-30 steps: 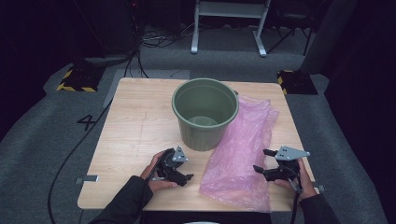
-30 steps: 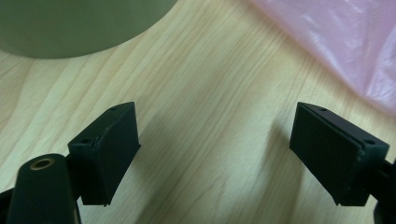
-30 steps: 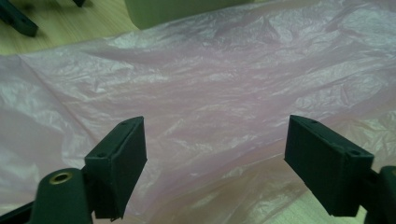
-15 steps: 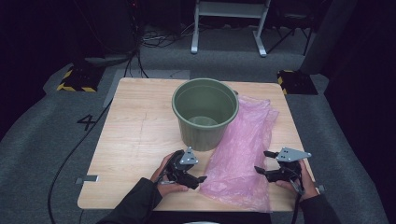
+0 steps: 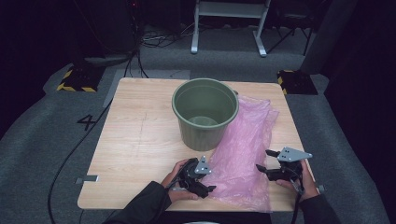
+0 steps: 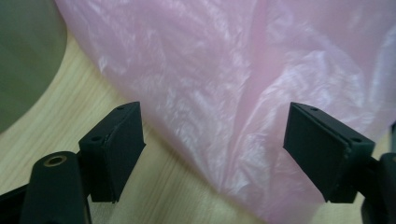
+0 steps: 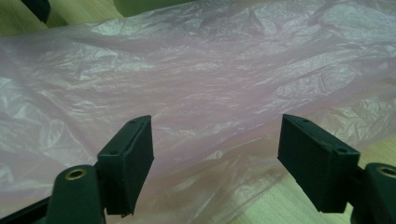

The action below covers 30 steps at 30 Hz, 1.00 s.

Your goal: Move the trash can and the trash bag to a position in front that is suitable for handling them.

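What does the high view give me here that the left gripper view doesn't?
The high view takes in the whole green bucket standing upright, its inside, the table's edges, the floor cables, and both hands: the left gripper at the pink bag's left edge, the right gripper at its right. The left gripper view gives a close look at its own open jaws, which have just been closing, with the bag's edge between them, not yet pinched. Both show bag, bucket wall and wooden tabletop.

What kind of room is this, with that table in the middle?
Probably a lab or recording studio: a lone wooden table on grey carpet, black-and-yellow taped floor blocks, loose cables, dark surroundings, and a number marked on the floor.
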Each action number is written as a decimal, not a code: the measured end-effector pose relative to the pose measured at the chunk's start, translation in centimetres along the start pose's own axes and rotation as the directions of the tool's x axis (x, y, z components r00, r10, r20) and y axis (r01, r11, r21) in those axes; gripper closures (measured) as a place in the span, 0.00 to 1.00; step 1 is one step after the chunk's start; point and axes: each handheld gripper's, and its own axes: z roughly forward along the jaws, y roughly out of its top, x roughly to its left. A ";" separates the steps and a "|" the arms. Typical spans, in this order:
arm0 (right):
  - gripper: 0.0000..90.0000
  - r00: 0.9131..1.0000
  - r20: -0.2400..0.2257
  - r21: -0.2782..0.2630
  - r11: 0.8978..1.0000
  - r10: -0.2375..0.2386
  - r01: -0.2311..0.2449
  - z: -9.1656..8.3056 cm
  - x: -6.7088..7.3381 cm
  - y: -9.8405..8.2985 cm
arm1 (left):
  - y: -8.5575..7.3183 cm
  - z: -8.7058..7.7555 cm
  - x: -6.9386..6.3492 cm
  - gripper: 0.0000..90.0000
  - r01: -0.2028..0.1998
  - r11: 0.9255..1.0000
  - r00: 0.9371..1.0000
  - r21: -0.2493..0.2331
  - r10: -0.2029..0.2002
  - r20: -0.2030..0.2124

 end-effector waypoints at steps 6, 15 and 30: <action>0.30 1.000 0.003 -0.010 1.000 0.000 0.000 -0.1 -0.1 0.0 | -0.7 0.3 0.8 0.24 -0.005 1.000 1.000 0.019 0.006 -0.018; 0.26 1.000 0.017 -0.013 1.000 0.019 -0.018 -0.1 -0.4 0.0 | -1.9 -0.7 2.3 0.21 0.011 1.000 0.999 0.023 -0.010 -0.035; 0.24 1.000 0.003 0.039 0.999 0.031 -0.031 2.1 -0.3 0.0 | -3.9 -2.4 6.9 0.20 0.101 0.995 0.989 -0.004 -0.101 -0.111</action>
